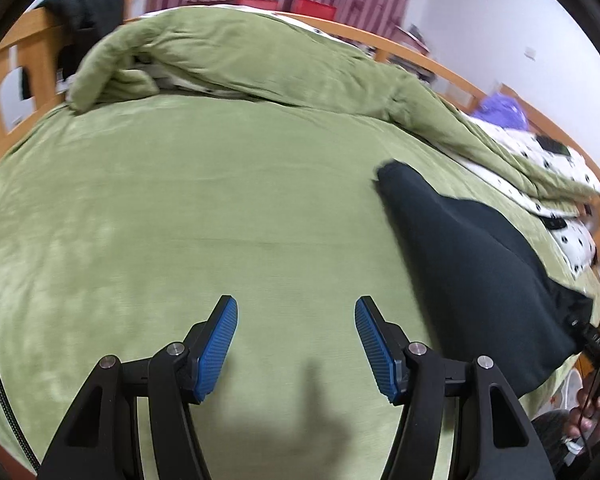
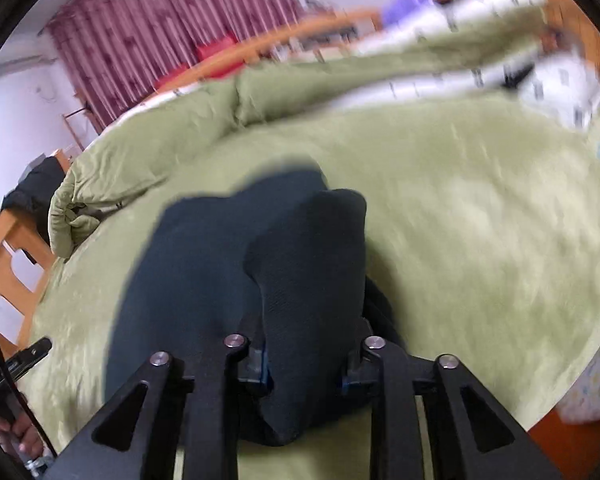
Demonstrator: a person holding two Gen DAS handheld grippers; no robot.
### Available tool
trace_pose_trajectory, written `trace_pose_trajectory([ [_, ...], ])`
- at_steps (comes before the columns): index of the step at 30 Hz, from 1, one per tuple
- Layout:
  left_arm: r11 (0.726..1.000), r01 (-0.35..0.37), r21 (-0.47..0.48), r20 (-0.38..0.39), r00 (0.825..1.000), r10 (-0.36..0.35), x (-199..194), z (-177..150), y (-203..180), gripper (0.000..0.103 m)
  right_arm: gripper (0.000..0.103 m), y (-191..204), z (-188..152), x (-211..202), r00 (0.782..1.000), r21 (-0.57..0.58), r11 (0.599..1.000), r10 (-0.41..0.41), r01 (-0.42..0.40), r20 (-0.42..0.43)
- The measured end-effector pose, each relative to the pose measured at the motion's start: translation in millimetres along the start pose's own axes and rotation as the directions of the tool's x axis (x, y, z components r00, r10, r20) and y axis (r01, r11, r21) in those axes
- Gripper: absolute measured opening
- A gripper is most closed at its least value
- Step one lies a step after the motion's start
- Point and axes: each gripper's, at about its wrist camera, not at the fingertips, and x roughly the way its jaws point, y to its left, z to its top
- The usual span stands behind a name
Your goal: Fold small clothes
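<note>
A dark, near-black garment lies on the green bedsheet, with one end bunched up. My right gripper is shut on that bunch: the cloth fills the gap between its jaws and covers the fingertips. In the left wrist view the same garment stretches away to the right. My left gripper hovers over bare sheet to the left of the garment. It is open, its blue pads are wide apart, and nothing is between them.
A green duvet is heaped along the far side of the bed, with white spotted bedding to its right. A wooden bed frame rims the mattress, and dark clothing hangs over it. A hand shows at the lower right.
</note>
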Motion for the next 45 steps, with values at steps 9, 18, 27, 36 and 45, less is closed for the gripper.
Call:
trace_pose_trajectory([
  [9, 0.997, 0.044, 0.057, -0.005, 0.999, -0.043, 6.4, 1.6, -49.8, 0.059, 0.046, -25.8, 5.7, -29.1, 0.996, -0.1, 0.993, -0.054, 0.061, 0.072],
  [18, 0.996, 0.05, 0.075, -0.009, 0.999, -0.049, 8.7, 4.3, -66.7, 0.059, 0.037, -47.9, 4.3, 5.6, 0.984, -0.167, 0.973, -0.169, 0.159, -0.05],
  [27, 0.998, 0.042, 0.047, -0.02, 0.999, -0.041, 12.7, 8.6, -61.8, 0.059, 0.046, -6.2, 33.8, -32.1, 0.995, -0.264, 0.962, -0.054, 0.075, 0.087],
  [36, 0.999, 0.021, 0.033, -0.029, 0.999, -0.02, 21.1, 15.5, -49.2, 0.059, 0.027, 5.5, 31.9, 69.8, 0.982, -0.328, 0.934, -0.175, 0.144, -0.066],
  [45, 0.999, 0.037, 0.016, -0.039, 0.999, -0.036, 25.7, 15.7, -48.8, 0.059, 0.029, 3.6, 41.3, 60.5, 0.981, -0.296, 0.943, -0.181, 0.152, -0.076],
])
